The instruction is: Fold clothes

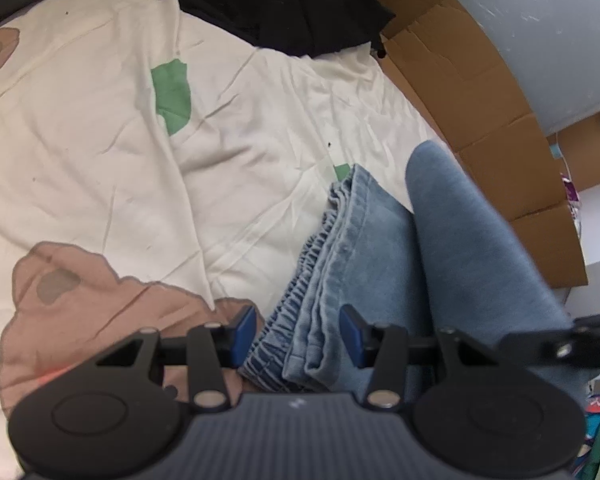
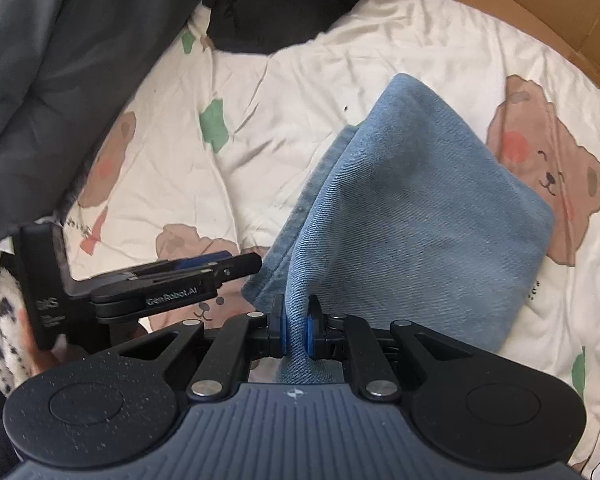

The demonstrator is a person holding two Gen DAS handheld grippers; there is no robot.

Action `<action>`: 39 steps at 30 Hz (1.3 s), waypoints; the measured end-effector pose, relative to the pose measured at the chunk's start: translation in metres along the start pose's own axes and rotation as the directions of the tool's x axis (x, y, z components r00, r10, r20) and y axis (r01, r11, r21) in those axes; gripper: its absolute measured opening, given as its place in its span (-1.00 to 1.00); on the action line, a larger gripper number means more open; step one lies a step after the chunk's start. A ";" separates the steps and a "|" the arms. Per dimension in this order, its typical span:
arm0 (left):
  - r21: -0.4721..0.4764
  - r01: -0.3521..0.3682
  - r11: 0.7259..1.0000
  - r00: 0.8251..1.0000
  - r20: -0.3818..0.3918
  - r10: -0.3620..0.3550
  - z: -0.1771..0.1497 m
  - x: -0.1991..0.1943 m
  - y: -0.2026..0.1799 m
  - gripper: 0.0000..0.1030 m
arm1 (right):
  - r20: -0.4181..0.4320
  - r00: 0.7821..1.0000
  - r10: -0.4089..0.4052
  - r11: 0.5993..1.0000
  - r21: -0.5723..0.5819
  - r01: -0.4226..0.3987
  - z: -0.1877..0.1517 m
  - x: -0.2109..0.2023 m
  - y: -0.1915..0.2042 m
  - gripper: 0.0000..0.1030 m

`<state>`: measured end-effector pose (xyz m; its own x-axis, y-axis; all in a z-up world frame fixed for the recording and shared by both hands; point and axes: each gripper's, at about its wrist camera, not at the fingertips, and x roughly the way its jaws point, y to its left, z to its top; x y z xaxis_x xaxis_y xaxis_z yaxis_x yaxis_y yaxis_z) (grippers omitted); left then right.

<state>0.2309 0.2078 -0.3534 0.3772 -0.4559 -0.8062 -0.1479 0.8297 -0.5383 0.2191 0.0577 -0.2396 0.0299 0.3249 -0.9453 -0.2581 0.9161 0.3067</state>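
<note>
1. Crowding the bed's far edge: black clothes (image 1: 288, 4), cardboard (image 1: 480, 92) alongside, a dark quilt (image 2: 60, 72) on the other side.
2. Jeans (image 2: 412, 216) lie folded on the bear sheet (image 1: 100, 128).
3. Right gripper (image 2: 296, 330), angled steeply down, pinches a denim fold.
4. Left gripper (image 1: 298, 334) straddles the waistband, jaws apart, not pressing.

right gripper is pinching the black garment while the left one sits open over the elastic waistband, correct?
Not the black garment: the right wrist view shows the right gripper shut on the blue jeans. The left gripper does sit open over the waistband.
</note>
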 end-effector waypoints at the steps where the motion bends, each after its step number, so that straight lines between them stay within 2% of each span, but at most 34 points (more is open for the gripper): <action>1: -0.001 0.003 1.000 1.000 0.005 -0.003 0.000 -0.001 0.000 -0.06 | -0.003 1.000 -0.004 1.000 -0.008 0.004 -0.001 0.005 0.002 -0.85; 7: -0.023 0.038 0.999 0.998 0.042 -0.037 0.005 -0.012 0.005 -0.06 | -0.021 0.999 -0.038 0.997 -0.064 0.036 -0.009 0.040 0.019 -0.86; 11: -0.044 0.054 0.998 0.997 0.058 -0.051 0.010 -0.016 0.010 -0.06 | -0.034 0.999 -0.009 1.000 -0.025 0.008 -0.007 0.050 0.018 -0.85; 16: -0.041 0.040 0.998 0.997 0.072 -0.037 0.017 -0.022 0.014 -0.06 | -0.054 0.998 0.026 1.000 0.001 -0.026 -0.006 0.062 0.014 -0.85; 19: -0.022 0.032 0.999 0.997 0.075 -0.030 0.020 -0.025 0.014 -0.06 | -0.066 0.995 0.073 0.997 0.038 -0.071 -0.008 0.071 0.005 -0.65; 23: -0.005 0.036 0.999 0.997 0.074 -0.035 0.023 -0.029 0.010 -0.06 | -0.071 0.988 0.135 0.989 0.074 -0.130 -0.010 0.072 -0.002 -0.11; 33: 0.062 0.116 0.991 0.992 0.032 -0.119 0.017 -0.022 -0.020 -0.06 | -0.072 0.980 0.184 0.983 0.025 -0.183 -0.018 0.035 -0.028 -0.03; 39: 0.096 0.116 0.989 0.993 -0.035 -0.113 0.005 -0.006 -0.031 -0.06 | -0.082 0.968 0.235 0.972 -0.002 -0.236 -0.023 0.015 -0.034 0.00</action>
<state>0.2373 0.1863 -0.3302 0.3592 -0.5578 -0.7482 -0.0151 0.7981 -0.6023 0.2061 0.0265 -0.2670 -0.1112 0.5109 -0.8524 -0.2597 0.8129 0.5212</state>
